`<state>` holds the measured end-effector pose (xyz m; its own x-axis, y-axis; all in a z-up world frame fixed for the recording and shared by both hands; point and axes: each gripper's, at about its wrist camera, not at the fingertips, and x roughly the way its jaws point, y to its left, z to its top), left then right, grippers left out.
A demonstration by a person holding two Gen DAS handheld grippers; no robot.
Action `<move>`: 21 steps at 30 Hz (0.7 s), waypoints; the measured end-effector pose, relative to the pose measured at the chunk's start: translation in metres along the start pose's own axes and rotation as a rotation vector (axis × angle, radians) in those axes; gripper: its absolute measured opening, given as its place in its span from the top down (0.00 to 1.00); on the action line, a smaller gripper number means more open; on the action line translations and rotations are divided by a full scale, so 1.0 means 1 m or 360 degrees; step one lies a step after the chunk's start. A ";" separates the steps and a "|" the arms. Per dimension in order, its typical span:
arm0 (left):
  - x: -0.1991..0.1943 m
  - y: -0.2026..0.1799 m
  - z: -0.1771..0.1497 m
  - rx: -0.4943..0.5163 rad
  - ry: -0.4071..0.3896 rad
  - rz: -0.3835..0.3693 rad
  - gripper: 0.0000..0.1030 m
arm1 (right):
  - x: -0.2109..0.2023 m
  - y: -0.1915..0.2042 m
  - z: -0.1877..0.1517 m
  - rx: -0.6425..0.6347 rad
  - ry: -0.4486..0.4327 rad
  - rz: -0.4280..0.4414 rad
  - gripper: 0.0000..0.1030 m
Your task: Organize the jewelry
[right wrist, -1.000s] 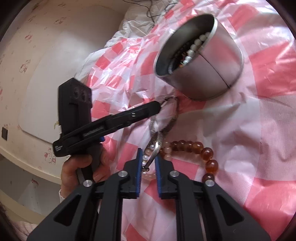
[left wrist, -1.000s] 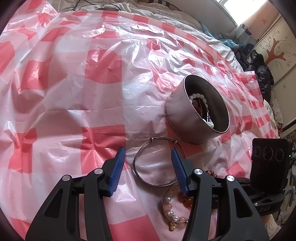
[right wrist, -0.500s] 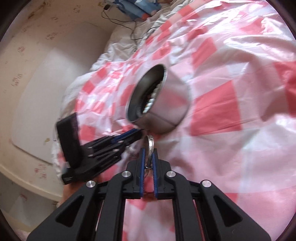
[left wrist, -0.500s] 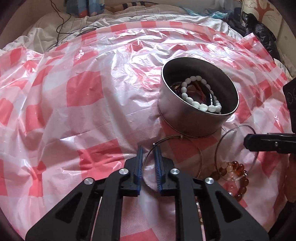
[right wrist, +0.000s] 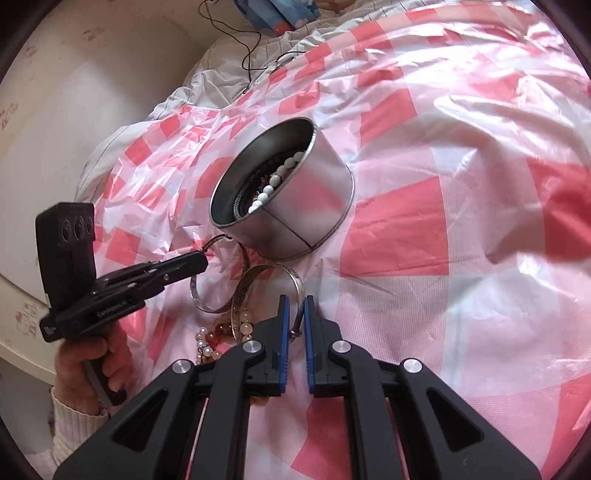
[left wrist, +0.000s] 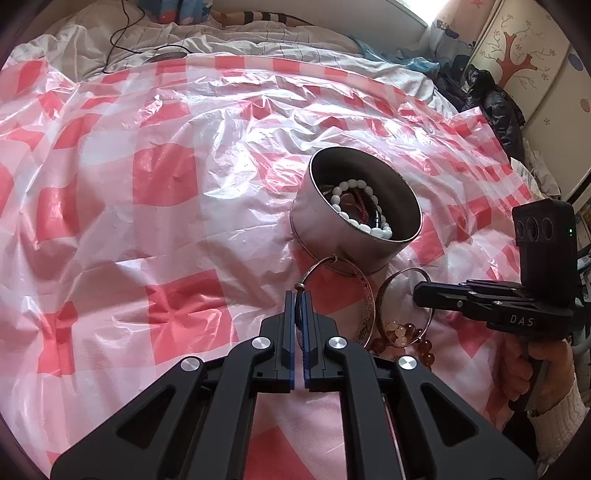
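Observation:
A round metal tin (left wrist: 332, 236) (right wrist: 306, 218) lies tilted on the red-and-white checked plastic sheet (left wrist: 166, 240), with a white bead bracelet (left wrist: 354, 184) and darker pieces inside. Just in front of it, my left gripper (left wrist: 298, 293) (right wrist: 203, 258) is shut on the thin wire end of a silver bangle (left wrist: 364, 284) (right wrist: 195, 295). To its right, my right gripper (right wrist: 294, 299) (left wrist: 415, 290) is shut on a second, engraved bangle (right wrist: 258, 271) (left wrist: 384, 291). Amber and pearl bead bracelets (left wrist: 404, 328) (right wrist: 212, 338) lie under both bangles.
The sheet covers a bed with white bedding (left wrist: 258, 40), a black cable (left wrist: 122, 40) and a blue box (right wrist: 280, 14) at the far edge. Dark clothes (left wrist: 495, 107) pile by a painted cupboard at right. A person's hand (right wrist: 92, 365) holds the left gripper.
My left gripper's jaws closed on the bangle's thin end and lifted it a little. The right gripper swung round with its bangle still held, and the tin now sits further off.

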<state>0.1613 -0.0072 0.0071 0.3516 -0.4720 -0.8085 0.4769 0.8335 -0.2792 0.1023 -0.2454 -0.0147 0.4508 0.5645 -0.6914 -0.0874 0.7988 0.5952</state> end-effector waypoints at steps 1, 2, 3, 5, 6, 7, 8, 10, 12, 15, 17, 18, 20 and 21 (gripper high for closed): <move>-0.002 0.001 0.000 0.0000 -0.0003 0.0007 0.98 | -0.002 0.002 0.000 -0.0015 -0.0014 0.0010 0.92; -0.004 0.003 0.000 -0.0004 -0.0006 0.0011 0.98 | -0.004 0.005 0.000 -0.0030 -0.0035 0.0030 0.92; -0.006 0.004 0.000 -0.0013 -0.0008 0.0010 0.98 | -0.008 0.008 0.001 -0.0055 -0.0057 0.0055 0.92; -0.011 0.007 0.001 -0.0020 -0.0015 0.0015 0.98 | -0.013 0.015 0.001 -0.0108 -0.0091 0.0056 0.92; -0.014 0.009 0.001 -0.0024 -0.0022 0.0013 0.97 | -0.017 0.020 0.001 -0.0144 -0.0121 0.0059 0.92; -0.017 0.009 0.001 -0.0024 -0.0030 0.0010 0.97 | -0.022 0.025 0.001 -0.0185 -0.0151 0.0059 0.92; -0.021 0.009 0.001 -0.0019 -0.0039 0.0012 0.97 | -0.026 0.029 0.000 -0.0222 -0.0178 0.0059 0.92; -0.027 0.008 0.001 -0.0014 -0.0055 0.0010 0.97 | -0.036 0.036 0.000 -0.0280 -0.0241 0.0116 0.92; -0.030 0.008 0.002 -0.0014 -0.0067 0.0009 0.97 | -0.046 0.040 0.000 -0.0316 -0.0301 0.0175 0.92; -0.036 0.008 0.003 -0.0022 -0.0090 0.0005 0.97 | -0.056 0.040 0.003 -0.0307 -0.0354 0.0220 0.92; -0.040 0.006 0.005 -0.0026 -0.0113 -0.0005 0.97 | -0.061 0.036 0.005 -0.0267 -0.0373 0.0264 0.92; -0.042 0.005 0.006 -0.0028 -0.0125 -0.0010 0.97 | -0.062 0.033 0.008 -0.0232 -0.0379 0.0293 0.92; -0.045 0.003 0.010 -0.0031 -0.0149 -0.0019 0.97 | -0.060 0.029 0.012 -0.0204 -0.0338 0.0278 0.92; -0.045 0.002 0.011 -0.0037 -0.0158 -0.0023 0.97 | -0.053 0.027 0.012 -0.0208 -0.0256 0.0241 0.92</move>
<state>0.1555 0.0123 0.0491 0.4233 -0.5092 -0.7494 0.4643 0.8322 -0.3032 0.0867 -0.2564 0.0432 0.5583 0.6479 -0.5182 -0.2741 0.7335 0.6220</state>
